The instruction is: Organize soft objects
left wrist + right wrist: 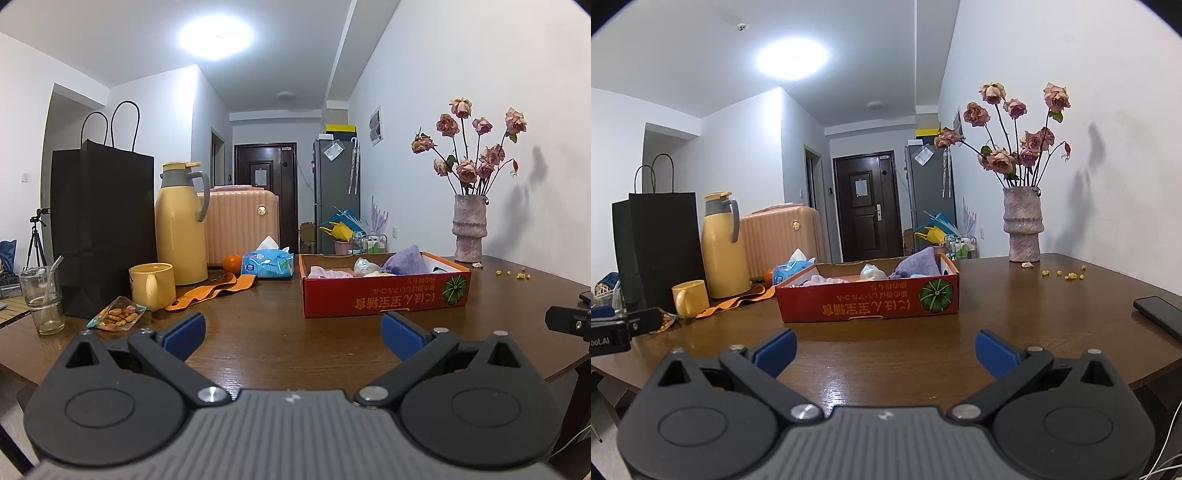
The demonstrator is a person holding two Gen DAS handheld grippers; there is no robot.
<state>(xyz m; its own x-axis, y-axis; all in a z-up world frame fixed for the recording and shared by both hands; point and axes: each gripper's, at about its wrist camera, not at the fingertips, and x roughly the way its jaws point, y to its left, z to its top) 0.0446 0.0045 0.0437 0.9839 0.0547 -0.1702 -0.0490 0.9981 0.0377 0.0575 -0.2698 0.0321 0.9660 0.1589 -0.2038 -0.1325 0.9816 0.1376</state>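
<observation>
1. The left gripper (pixel 293 332) is held low over the near edge of the wooden table (pixel 258 354). Its blue pads (pixel 184 332) are spread wide apart, and nothing is held between them.

2. The right gripper (pixel 885 349) is held the same way. Its blue pads (pixel 775 350) are also spread wide, and nothing is gripped.

3. The red cardboard box (pixel 868 306) is found straight ahead of both grippers, with bare table in between. From the left gripper it lies ahead and a bit to the right. From the right gripper it lies ahead and a bit to the left.

4. The long side of the box is turned across the view, left to right, so the front wall is faced by both grippers.

5. Soft things are seen inside the box: a purple cloth pouch (pixel 402 262) toward the right end, a pink cloth (pixel 327 273) toward the left end, and a clear plastic bag (pixel 364 266) between them.

6. The right gripper is judged to be a little better lined up with the box, but both are near the same.

7. A tissue pack (pixel 267 263) is seen just left of the box, and an orange cloth strip (pixel 218 290) is laid beside a yellow mug (pixel 152 284). These may still need tidying.

8. A vase of dried roses (pixel 1023 229) stands behind on the right and should not be knocked.
</observation>
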